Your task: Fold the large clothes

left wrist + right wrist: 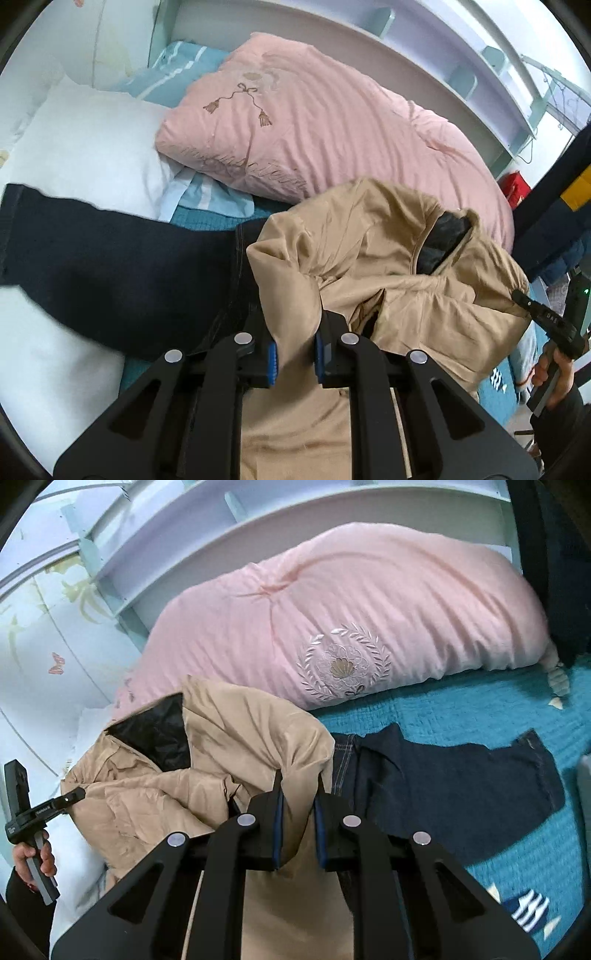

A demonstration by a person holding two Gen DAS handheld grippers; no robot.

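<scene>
A tan jacket (388, 266) with a black lining hangs bunched above the bed, held up at two places. My left gripper (294, 332) is shut on a fold of the jacket's cloth, which passes down between its blue pads. In the right wrist view the same tan jacket (229, 746) sags to the left, and my right gripper (299, 805) is shut on another fold of it. Each view shows the other gripper pinching the jacket's far edge, with a hand on its grip (554, 373) (35, 856). Dark blue jeans (443, 786) lie flat on the bed under the jacket.
A big pink quilt (314, 125) is heaped at the back of the bed, against a pale shelved headboard (295, 520). White pillows (81, 147) lie on the left. A teal bedspread (480, 709) covers the mattress. A striped item (528, 912) lies at the right front.
</scene>
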